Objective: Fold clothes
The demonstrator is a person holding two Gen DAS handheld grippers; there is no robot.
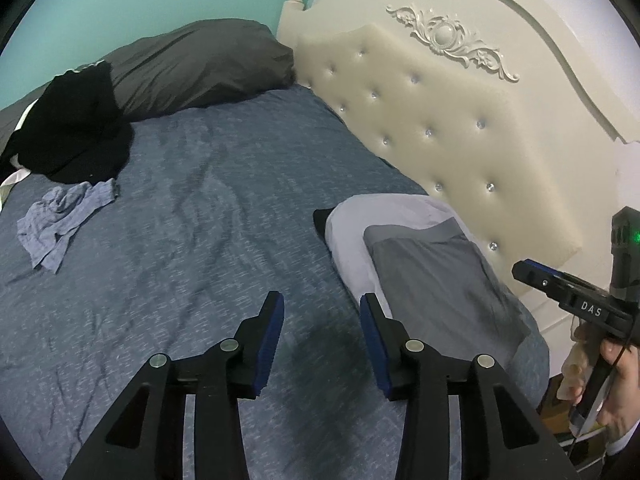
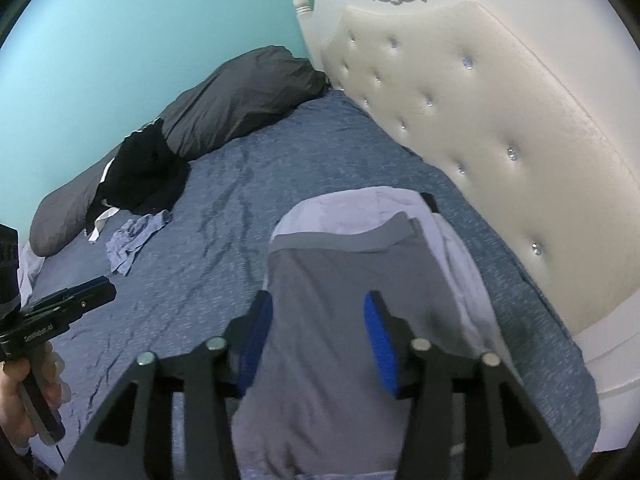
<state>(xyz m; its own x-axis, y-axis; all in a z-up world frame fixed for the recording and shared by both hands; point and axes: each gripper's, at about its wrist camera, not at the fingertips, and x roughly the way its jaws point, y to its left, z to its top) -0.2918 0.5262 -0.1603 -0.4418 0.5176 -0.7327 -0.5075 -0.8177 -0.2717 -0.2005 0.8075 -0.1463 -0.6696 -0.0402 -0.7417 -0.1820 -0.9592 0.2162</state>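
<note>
A folded grey garment (image 1: 432,268) with a paler waistband lies on top of a folded white garment (image 1: 352,236) on the blue bed sheet (image 1: 200,200), close to the headboard. My left gripper (image 1: 321,300) hangs open over bare sheet just left of this stack, with nothing between its blue pads. My right gripper (image 2: 318,298) is open directly above the grey garment (image 2: 340,256), its pads apart and not pressing the cloth. The white garment (image 2: 340,208) shows beyond and to the right of the grey one. Each gripper shows at the edge of the other's view, held by a hand (image 1: 616,392).
A crumpled light blue garment (image 1: 60,220) and a black garment (image 1: 72,132) lie at the far left of the bed. Behind them a dark grey pillow (image 1: 192,64) rests against the teal wall. The cream tufted headboard (image 1: 440,120) runs along the right.
</note>
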